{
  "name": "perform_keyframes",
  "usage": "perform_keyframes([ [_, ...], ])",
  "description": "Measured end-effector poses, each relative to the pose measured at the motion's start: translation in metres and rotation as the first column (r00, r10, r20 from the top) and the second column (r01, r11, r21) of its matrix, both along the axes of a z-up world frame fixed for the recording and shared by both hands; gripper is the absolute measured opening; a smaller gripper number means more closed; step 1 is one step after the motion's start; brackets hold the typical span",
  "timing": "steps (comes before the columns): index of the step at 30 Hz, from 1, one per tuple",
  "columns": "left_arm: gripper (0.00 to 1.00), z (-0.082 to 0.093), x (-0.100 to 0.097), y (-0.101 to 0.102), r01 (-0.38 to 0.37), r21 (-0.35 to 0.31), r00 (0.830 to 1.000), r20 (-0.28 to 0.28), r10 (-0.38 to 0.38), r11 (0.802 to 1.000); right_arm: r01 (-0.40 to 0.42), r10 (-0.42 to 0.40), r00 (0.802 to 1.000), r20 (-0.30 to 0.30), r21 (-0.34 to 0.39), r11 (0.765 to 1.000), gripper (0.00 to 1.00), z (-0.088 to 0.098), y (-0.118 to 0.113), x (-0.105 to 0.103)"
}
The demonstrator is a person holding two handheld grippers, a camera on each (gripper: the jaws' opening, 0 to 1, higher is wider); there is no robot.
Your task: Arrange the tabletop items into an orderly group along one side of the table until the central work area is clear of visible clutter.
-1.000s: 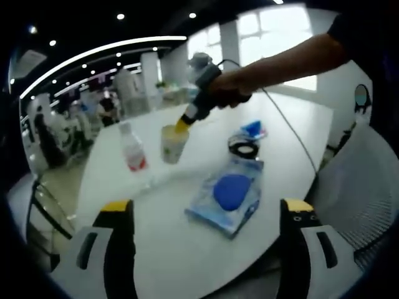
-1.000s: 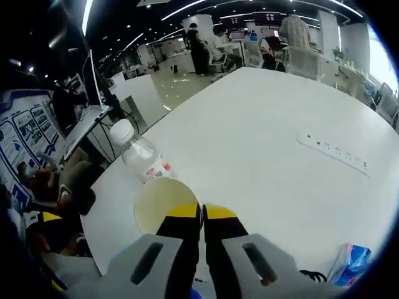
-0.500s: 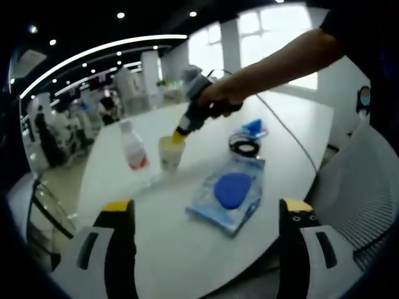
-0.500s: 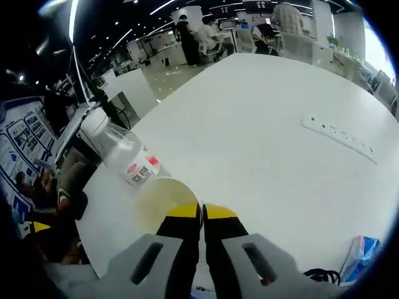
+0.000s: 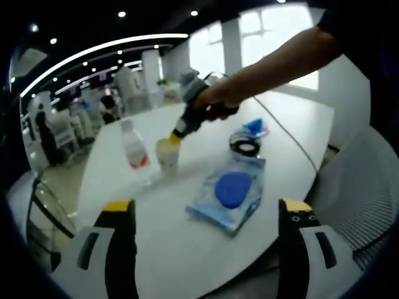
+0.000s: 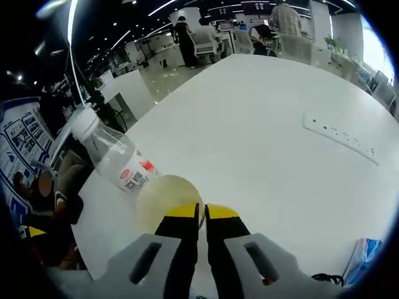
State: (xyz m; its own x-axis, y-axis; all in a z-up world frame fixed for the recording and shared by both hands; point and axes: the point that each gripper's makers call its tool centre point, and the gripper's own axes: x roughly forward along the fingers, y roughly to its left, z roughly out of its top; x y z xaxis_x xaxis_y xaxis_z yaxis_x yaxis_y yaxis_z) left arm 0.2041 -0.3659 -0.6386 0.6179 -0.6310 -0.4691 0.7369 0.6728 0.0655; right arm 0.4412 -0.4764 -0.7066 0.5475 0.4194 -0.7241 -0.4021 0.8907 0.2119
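The right tool (image 6: pixel 200 215) was closed on the rim of a paper cup (image 6: pixel 167 200), w/ its yellow tips pinched tight on the cup's edge. The cup sat on the white surface (image 6: pixel 262 137), just beside a clear plastic bottle (image 6: pixel 112 156) w/ a red & white label. In the left gripper view the cup (image 5: pixel 167 153) stood upright w/ the right tool (image 5: pixel 176 132) on its top edge, held by a person's hand (image 5: pixel 215 101). The bottle (image 5: pixel 133 146) stood upright too, right next to the cup.

The left tool (image 5: pixel 206 212) was open, jaws wide apart, holding nothing, low over the near edge of the surface (image 5: pixel 174 249).

Near the middle lay a flat blue & clear packet (image 5: pixel 229 193). Past it sat a black cord coil (image 5: pixel 244 146) & a small blue pack (image 5: pixel 254 129). A white power strip (image 6: pixel 340 146) lay far off on the surface, well apart from the cup.
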Motion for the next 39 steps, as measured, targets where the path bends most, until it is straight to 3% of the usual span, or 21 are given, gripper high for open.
perform_keyframes([
  [21, 0.91, -0.002, 0.001, 0.003, -0.007, 0.004, 1.0, -0.005, 0.007, 1.0, 0.039, -0.039, 0.999, 0.035, 0.01, 0.999, 0.02, -0.001, 0.009, 0.013],
  [39, 0.91, -0.003, 0.001, 0.004, -0.01, 0.007, 1.0, -0.003, 0.01, 1.0, 0.038, -0.038, 0.999, 0.021, 0.019, 0.999, 0.02, -0.003, 0.011, 0.012],
])
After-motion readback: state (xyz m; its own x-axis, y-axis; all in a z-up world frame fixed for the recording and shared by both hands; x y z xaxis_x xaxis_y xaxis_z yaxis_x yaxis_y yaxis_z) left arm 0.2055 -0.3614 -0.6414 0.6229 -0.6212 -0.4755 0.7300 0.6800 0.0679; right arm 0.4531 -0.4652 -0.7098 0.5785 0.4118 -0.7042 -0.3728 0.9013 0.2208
